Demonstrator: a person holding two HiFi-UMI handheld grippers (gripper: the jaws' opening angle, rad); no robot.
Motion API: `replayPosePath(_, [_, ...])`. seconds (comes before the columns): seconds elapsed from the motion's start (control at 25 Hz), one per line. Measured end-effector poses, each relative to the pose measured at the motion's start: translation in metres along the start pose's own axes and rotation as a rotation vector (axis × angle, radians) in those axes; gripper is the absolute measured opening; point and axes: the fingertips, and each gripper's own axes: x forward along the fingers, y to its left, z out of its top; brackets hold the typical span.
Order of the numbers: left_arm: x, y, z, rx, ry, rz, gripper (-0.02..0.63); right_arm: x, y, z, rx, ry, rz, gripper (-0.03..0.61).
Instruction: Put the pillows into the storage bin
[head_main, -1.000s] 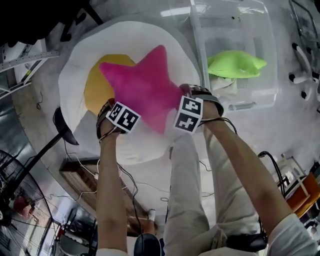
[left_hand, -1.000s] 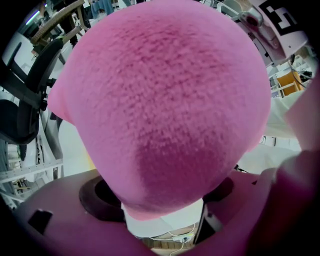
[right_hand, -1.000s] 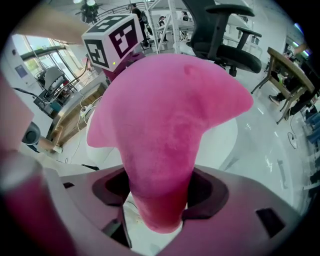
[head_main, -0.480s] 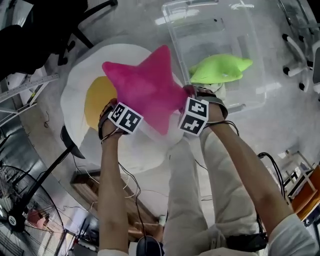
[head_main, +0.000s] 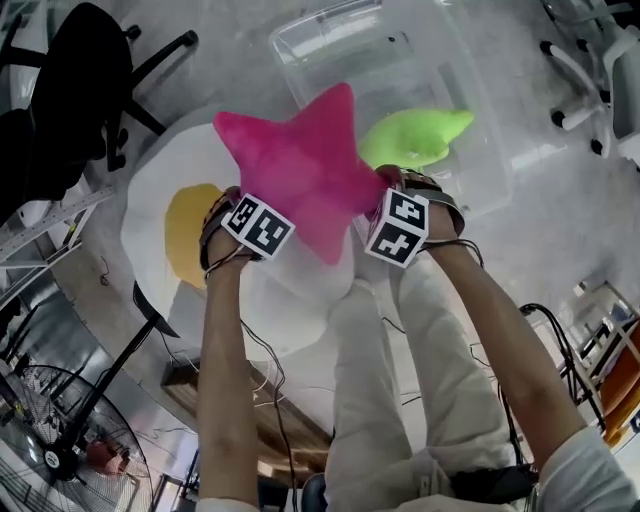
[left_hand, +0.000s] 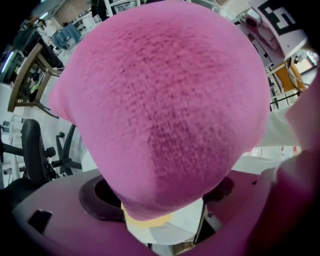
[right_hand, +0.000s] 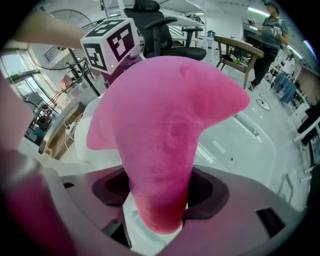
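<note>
1. Step in hand, as I judged it: the carry. The pink star pillow (head_main: 300, 170) hung in the air between my two grippers, resting on nothing. In the head view it lay over the far edge of the fried-egg cushion (head_main: 150, 220) and the near-left corner of the clear storage bin (head_main: 400, 70).
2. Left gripper (left_hand: 160, 220): jaws wide but pinching one plush arm of the star, which filled nearly all of that gripper's view.
3. Right gripper (right_hand: 157, 210): jaws likewise wide, clamped on a narrower arm of the star that ran down between them.
4. Bin contents: a green pillow (head_main: 410, 138) already lay inside, toward the near wall. The far half of the bin looked free.
5. Orientation: the star's broad face was turned up toward my head. One free arm pointed away from me toward the bin, one toward the left, and one back toward my body.
6. Long axis: a five-armed shape has no true one. The widest span ran left to right, between the two gripped arms.
7. Next move, as I judged it: bring the star fully over the bin's open top and clear the near rim. Then lower it beside the green pillow and spread both pairs of jaws together, so it drops flat.
</note>
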Motion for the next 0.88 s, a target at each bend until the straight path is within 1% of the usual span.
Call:
replayPosePath(0.36, [0.003,-0.03,0.095,0.145,0.02,-0.012,0.448,-0.016,-0.035,-0.086,0.15,0.018,-0.004,0.322])
replayPosePath(0.6, [0.006,-0.054,0.148,0.238,0.012,-0.021,0.448,-0.029,-0.047,-0.137,0.246,0.032,-0.034,0.325])
replayPosePath(0.76, [0.022,-0.073,0.177,0.281,0.015,-0.019,0.448,-0.019,-0.052,-0.175,0.295,0.067,-0.056,0.33])
replayPosePath(0.88, [0.038,-0.082,0.194,0.292,0.014,0.001,0.446,-0.01,-0.059,-0.197,0.304,0.081,-0.093,0.333])
